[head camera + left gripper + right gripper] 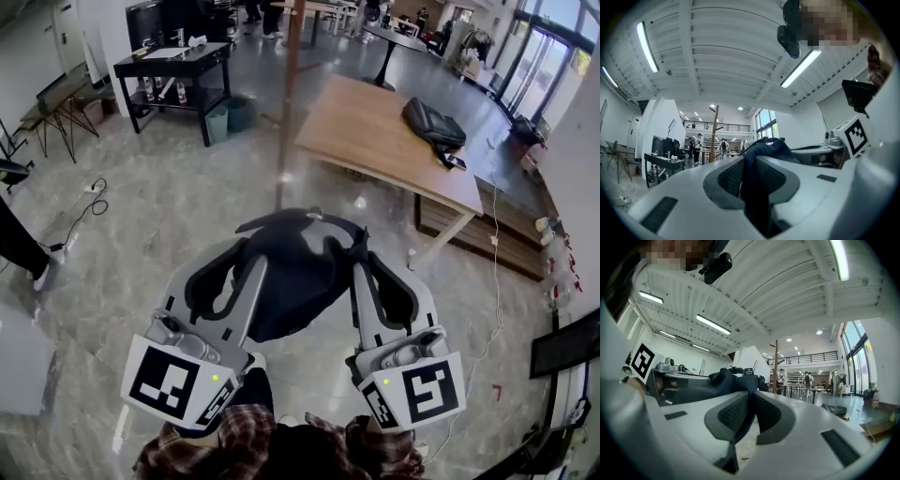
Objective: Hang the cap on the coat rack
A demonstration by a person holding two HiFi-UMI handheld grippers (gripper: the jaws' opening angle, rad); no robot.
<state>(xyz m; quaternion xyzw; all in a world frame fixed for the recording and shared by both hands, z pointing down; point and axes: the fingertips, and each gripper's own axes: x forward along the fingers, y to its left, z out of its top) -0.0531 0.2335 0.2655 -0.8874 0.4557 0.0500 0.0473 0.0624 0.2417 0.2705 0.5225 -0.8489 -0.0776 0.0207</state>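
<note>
While the cap (291, 272) is hanging stretched between both claws, I'm holding it out in front of me over the floor (159, 225), with the rack (287, 103) standing straight ahead. The left claw (246, 251) is pinching the cap's left edge, and its own view is showing dark fabric squeezed between the pads (729, 176), jaws closed on it. The right claw (368, 253) is doing the same on the right edge, cloth running down through its closed gap.

Gripping two opposite edges is spreading the cap open, I reckon, so it can drop over a peg (720, 127) rather than flop shut. Both gripper views are looking forward and up, and the pole is showing beyond the cap in each, well apart from it. The desk (375, 141) with the bag (433, 124) is sitting right of the pole, out of my line.

By my judgement the carry is under way and the hanging is not yet done. I'm going to need height and forward reach, and I'm watching for fabric sagging short of the peg or one edge slipping free.
</note>
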